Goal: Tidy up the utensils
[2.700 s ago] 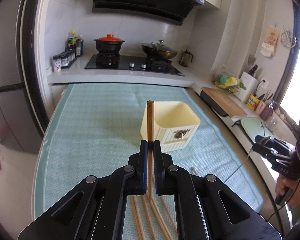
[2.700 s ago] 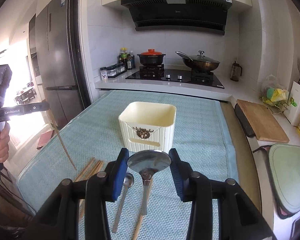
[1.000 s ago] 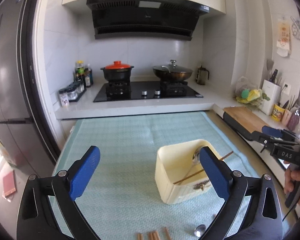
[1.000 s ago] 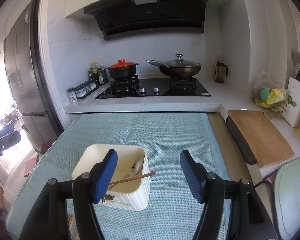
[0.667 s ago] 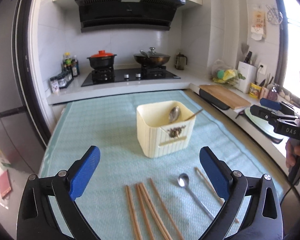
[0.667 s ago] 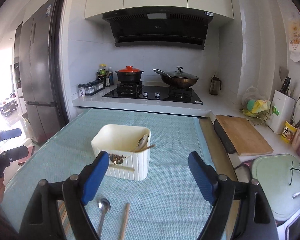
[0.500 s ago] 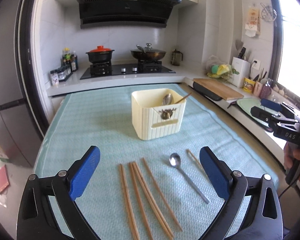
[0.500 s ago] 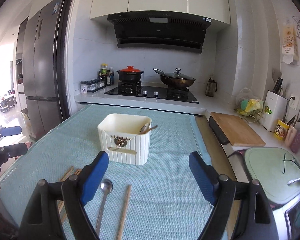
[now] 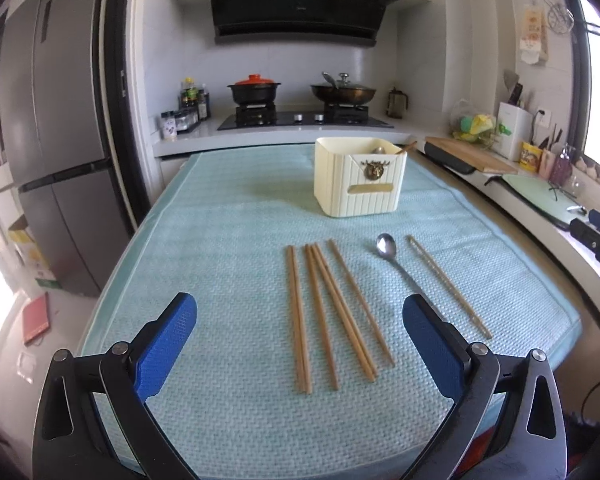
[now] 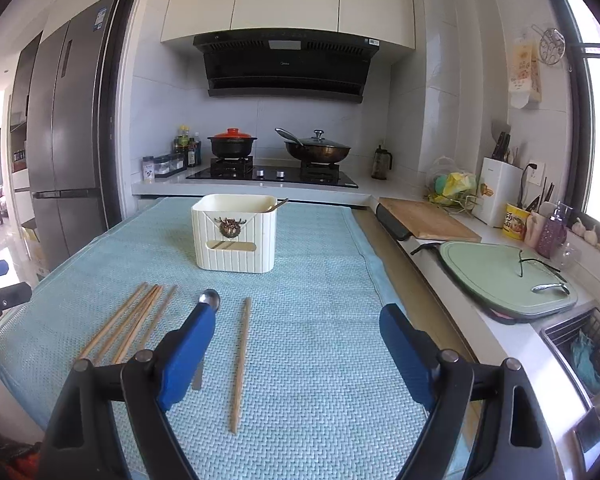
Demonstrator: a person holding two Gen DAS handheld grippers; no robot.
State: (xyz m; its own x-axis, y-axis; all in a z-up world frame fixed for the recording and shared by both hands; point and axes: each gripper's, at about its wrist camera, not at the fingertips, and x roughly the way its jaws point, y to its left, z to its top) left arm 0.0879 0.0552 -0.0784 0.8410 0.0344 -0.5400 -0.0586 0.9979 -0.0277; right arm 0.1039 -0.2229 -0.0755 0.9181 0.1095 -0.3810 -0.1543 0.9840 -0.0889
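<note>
Left gripper (image 9: 300, 332): angled down over the near edge of the table, blue pads (image 9: 166, 346) spread wide, nothing between them touching either pad.
Right gripper (image 10: 296, 344): also tilted down toward the table, jaws wide apart after just opening further; nothing is gripped.
Person: only the dark edge of a hand or sleeve shows at the right border of the left wrist view.
Table cover: a light teal woven mat (image 9: 236, 216) spans the tabletop, and every loose utensil lies on it.
Utensil holder (image 10: 234, 232): a cream ribbed box with a metal emblem on its front, standing upright past the loose utensils, well apart from both grippers.
Holder contents: a spoon bowl (image 9: 378, 151) and the tip of a chopstick (image 10: 278, 204) lean out at its far right corner.
Grouped chopsticks (image 9: 324, 312): wooden sticks lying roughly parallel, lengthwise away from the left gripper, in line with the gap between its pads and just beyond them.
Loose spoon (image 9: 387, 246): metal, bowl toward the holder, handle running back behind the left gripper's right pad; in the right wrist view its bowl peeks just past the left pad.
Single chopstick (image 10: 240, 360): lies alone right of the spoon, within the gap of the right gripper, nearer its left pad, touching neither.
Background: stove with a red-lidded pot (image 10: 232, 145) and a wok (image 10: 318, 151).
</note>
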